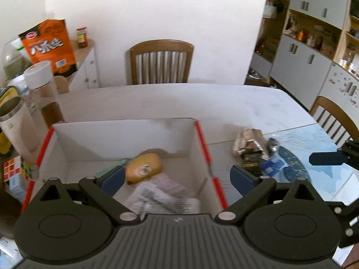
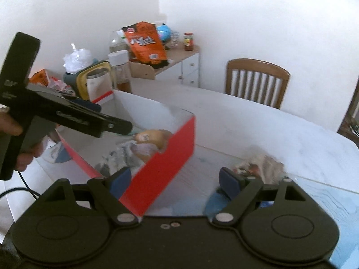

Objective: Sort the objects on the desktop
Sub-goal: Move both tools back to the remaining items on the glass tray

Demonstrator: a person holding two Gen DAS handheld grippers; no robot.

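Note:
An open cardboard box (image 1: 125, 139) with red outer walls and a white inside stands on the table; it also shows in the right wrist view (image 2: 166, 157). In it lie a yellow bread packet (image 1: 144, 168), also seen from the right (image 2: 152, 137), and grey-white printed packets (image 1: 161, 196). My left gripper (image 1: 177, 179) is open and empty above the box's near right part. To the right of the box lie crumpled packets (image 1: 249, 145) on the table, seen blurred in the right wrist view (image 2: 262, 165). My right gripper (image 2: 175, 181) is open and empty, near the box's red wall.
At the table's left stand a white-capped bottle (image 1: 42, 89), a steel mug (image 1: 15, 125) and a puzzle cube (image 1: 13, 168). An orange snack bag (image 1: 49, 44) sits behind. A wooden chair (image 1: 160, 63) stands at the far side. A blue patterned mat (image 1: 314, 157) covers the right.

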